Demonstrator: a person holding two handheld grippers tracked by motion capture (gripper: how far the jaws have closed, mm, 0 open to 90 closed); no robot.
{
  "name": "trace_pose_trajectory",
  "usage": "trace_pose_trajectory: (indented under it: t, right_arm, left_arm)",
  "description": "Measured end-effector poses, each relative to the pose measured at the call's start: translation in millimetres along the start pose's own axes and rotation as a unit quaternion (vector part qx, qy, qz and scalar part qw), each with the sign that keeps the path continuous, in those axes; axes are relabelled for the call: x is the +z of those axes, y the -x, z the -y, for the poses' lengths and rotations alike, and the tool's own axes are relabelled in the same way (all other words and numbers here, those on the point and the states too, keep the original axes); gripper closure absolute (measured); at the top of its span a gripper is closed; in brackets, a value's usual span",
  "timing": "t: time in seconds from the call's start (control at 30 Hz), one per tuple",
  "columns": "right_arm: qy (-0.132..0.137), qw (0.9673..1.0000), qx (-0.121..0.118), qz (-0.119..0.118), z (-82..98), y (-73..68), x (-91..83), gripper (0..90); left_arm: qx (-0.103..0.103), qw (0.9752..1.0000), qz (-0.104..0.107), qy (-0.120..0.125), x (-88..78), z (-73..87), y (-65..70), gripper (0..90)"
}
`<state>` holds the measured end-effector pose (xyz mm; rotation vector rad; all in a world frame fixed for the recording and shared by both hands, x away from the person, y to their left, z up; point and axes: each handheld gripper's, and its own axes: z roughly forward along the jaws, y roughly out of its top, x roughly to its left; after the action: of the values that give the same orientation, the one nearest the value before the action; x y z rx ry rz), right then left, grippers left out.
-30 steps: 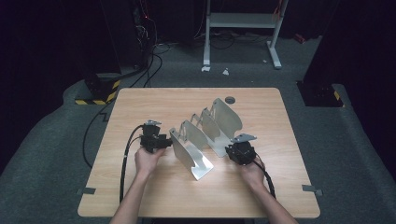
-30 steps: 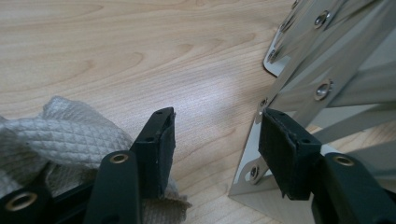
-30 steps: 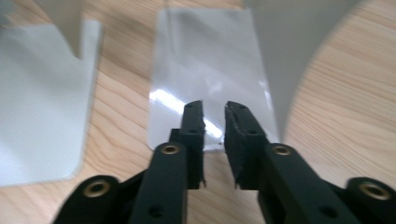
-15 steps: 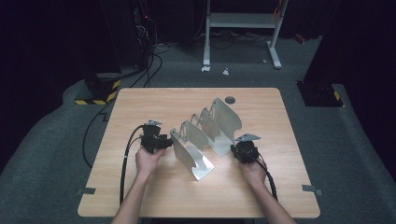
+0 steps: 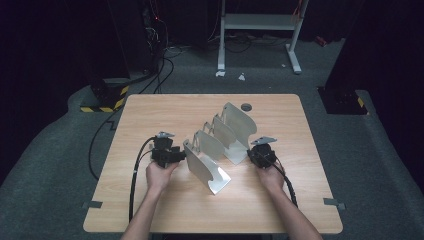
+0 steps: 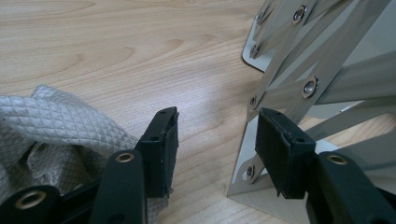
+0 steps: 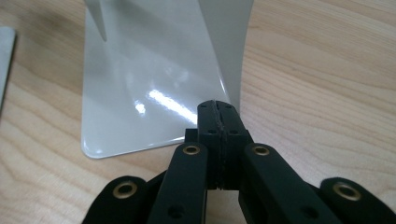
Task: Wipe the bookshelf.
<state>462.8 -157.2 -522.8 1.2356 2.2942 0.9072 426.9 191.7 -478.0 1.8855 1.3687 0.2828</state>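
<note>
Metal rack (image 5: 220, 145): high view, on tabletop (image 5: 150, 110), long axis running diagonally from near-left to far-right; left gripper (image 5: 175, 156) at its near-left end, right gripper (image 5: 252, 151) just right of it. Left gripper view: gripper (image 6: 217, 140) half-open, jaws just been closing, rack's edge (image 6: 280, 93) between them, contact unclear; quilted cloth (image 6: 56, 126) beside rack. Right gripper view: gripper (image 7: 218, 121) clenched empty against rack's base plate (image 7: 149, 93).

Silver rack (image 5: 220, 145) (pale wood table (image 5: 150, 210))
</note>
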Motion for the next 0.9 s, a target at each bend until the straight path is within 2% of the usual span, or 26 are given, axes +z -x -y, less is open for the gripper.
trace_pose_trajectory:
  t: [0.23,0.3,0.37,0.43,0.5,0.57,0.63,0.73,0.83,0.9]
  right_arm:
    - [-0.006,0.9999,0.0,0.012,-9.3,1.0,7.4,90.0]
    - [-0.012,0.9998,-0.006,0.017,-12.4,-1.1,9.2,90.0]
    - [-0.017,0.9992,-0.023,0.026,-14.7,-4.7,10.3,90.0]
    - [-0.025,0.9986,-0.037,0.029,-17.9,-5.3,11.3,90.0]
    - [-0.023,0.9992,-0.025,0.023,-16.9,-3.6,10.7,88.4]
    - [-0.012,0.9999,-0.001,0.011,-12.7,-2.3,9.0,84.7]
    - [-0.003,1.0,0.003,0.006,-7.8,-4.1,6.6,83.5]
    - [-0.005,1.0,-0.002,0.0,-2.9,-12.2,1.0,80.4]
    - [-0.008,0.9999,-0.008,-0.012,4.0,-24.1,-6.5,74.5]
    - [-0.008,0.9996,-0.024,-0.014,6.9,-32.1,-9.7,71.7]
  left_arm:
    - [0.006,1.0,-0.006,0.004,-2.6,3.8,9.3,52.2]
    - [0.008,0.9999,-0.008,0.004,-3.9,4.6,11.1,52.2]
    - [0.008,0.9999,-0.012,0.004,-4.4,5.1,13.6,52.2]
    - [0.019,0.9996,-0.021,0.003,-5.6,5.8,17.4,51.7]
    - [0.022,0.9995,-0.022,0.001,-6.9,6.6,18.7,50.5]
    - [0.014,0.9997,-0.019,0.007,-7.5,8.7,19.1,50.3]
    - [0.009,0.9998,-0.018,0.008,-7.8,9.3,20.1,50.6]
    - [0.004,0.9999,-0.01,0.008,-10.2,9.2,22.7,50.8]
    - [0.01,0.9999,-0.007,0.009,-11.3,10.2,27.1,51.2]
    - [0.016,0.9998,-0.005,0.006,-10.3,10.9,28.9,50.4]
